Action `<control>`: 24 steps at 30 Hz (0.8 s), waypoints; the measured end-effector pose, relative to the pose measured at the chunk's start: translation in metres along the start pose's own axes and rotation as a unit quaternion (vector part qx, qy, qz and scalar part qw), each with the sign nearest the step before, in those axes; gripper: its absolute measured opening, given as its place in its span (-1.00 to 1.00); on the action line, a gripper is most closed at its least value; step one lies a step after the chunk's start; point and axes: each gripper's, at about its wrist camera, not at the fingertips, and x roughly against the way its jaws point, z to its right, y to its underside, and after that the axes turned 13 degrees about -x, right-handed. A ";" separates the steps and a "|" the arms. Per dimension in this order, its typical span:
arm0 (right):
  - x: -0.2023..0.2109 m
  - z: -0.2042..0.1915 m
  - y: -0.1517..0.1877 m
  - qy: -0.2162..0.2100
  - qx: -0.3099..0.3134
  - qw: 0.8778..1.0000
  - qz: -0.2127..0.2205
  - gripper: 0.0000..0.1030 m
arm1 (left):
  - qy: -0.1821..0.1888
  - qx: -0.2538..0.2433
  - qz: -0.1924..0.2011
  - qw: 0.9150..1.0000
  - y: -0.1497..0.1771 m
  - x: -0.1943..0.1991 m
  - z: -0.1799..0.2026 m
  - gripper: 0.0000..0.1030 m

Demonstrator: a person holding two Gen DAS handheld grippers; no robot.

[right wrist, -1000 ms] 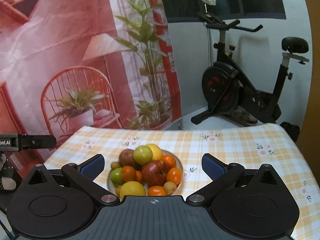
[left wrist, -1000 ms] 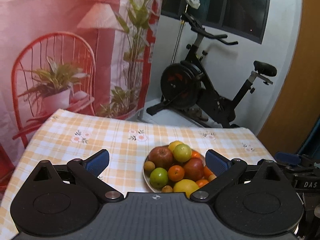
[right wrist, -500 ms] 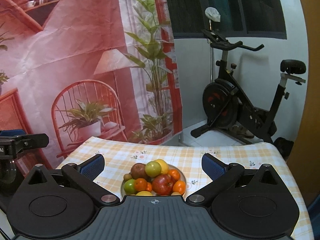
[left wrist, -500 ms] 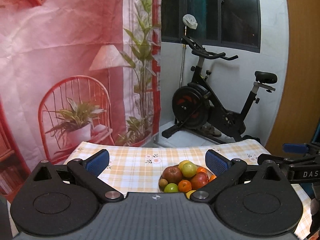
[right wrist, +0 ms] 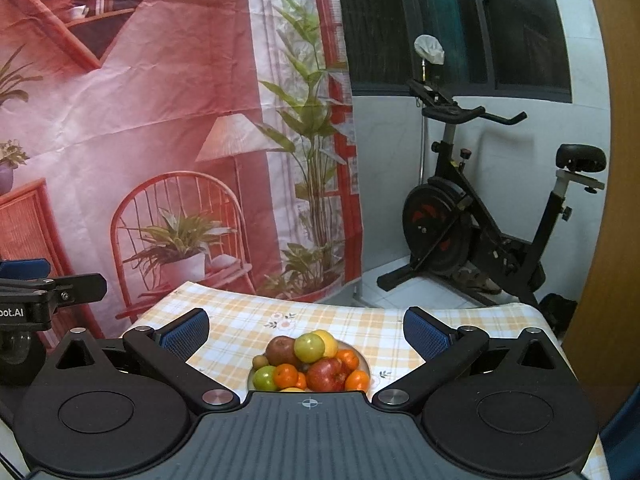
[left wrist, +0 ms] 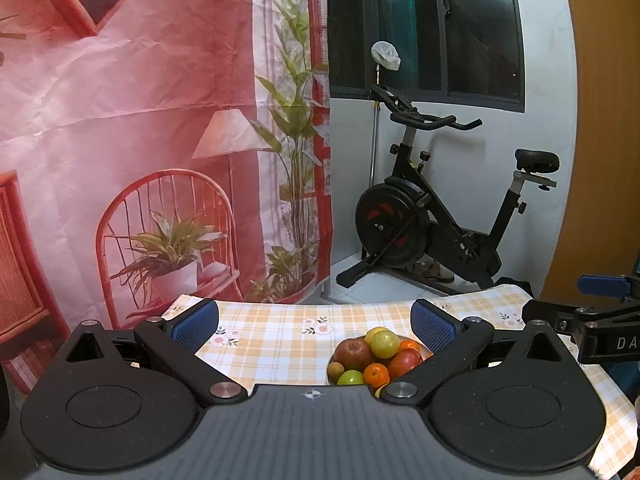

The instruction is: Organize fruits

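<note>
My own gripper body hides the near side of the fruit bowl (right wrist: 362,360) in both views. My other gripper (left wrist: 600,320) is cut off at the frame's right edge.

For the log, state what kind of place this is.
Most likely a room in a home: an exercise bike by a dark window, a printed wall hanging, and a table with a checked cloth holding a fruit bowl.

Red, green, orange and yellow fruits (right wrist: 310,362) sit on an orange-and-white checked tablecloth (right wrist: 248,328).
</note>
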 end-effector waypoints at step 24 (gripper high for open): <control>0.010 0.010 0.007 0.018 -0.016 1.000 -0.003 0.99 | 0.001 0.004 -0.011 1.000 0.006 0.001 0.000 1.00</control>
